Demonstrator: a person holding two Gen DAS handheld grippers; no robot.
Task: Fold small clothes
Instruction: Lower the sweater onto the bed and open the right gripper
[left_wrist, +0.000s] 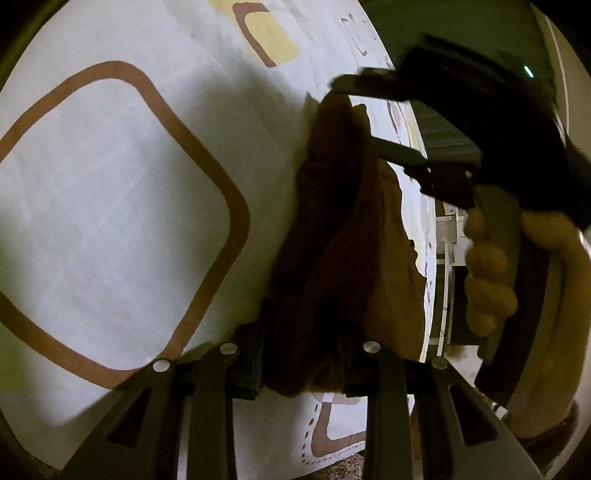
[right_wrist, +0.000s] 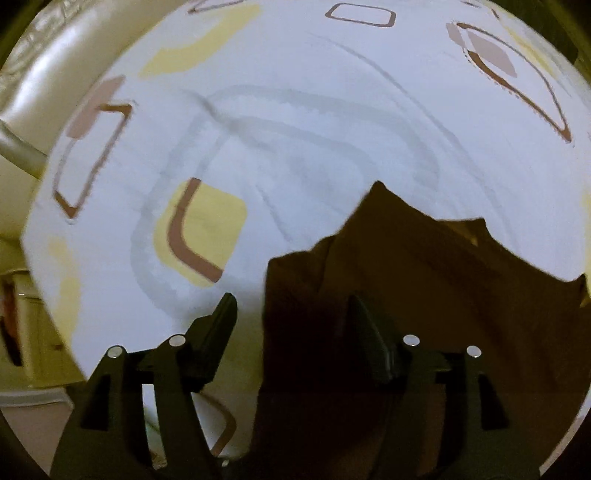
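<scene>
pinching the bunched edge of the brown garment (left_wrist: 332, 236) in your left gripper (left_wrist: 301, 354), you keep that end anchored so the cloth cannot slide across the patterned sheet (left_wrist: 110, 184) covering the bench. the fabric fills the gap between the left gripper's jaws, so this side reads as a firm grasp on the garment.

your right gripper (right_wrist: 291, 332) is released: its jaws stand apart, one over bare sheet and the other over the brown cloth, with the garment's edge running between them and neither pad pressing on it. from the left wrist view, that gripper reaches in beyond the far end of the garment, with your hand (left_wrist: 487, 273) around the handle.

the garment lies rumpled on the sheet, partly doubled over itself, near the bench edge. the right wrist view is blurred, so how many layers lie there is unclear, possibly two. the open jaws suit taking a fresh hold on that edge for the next fold.
</scene>
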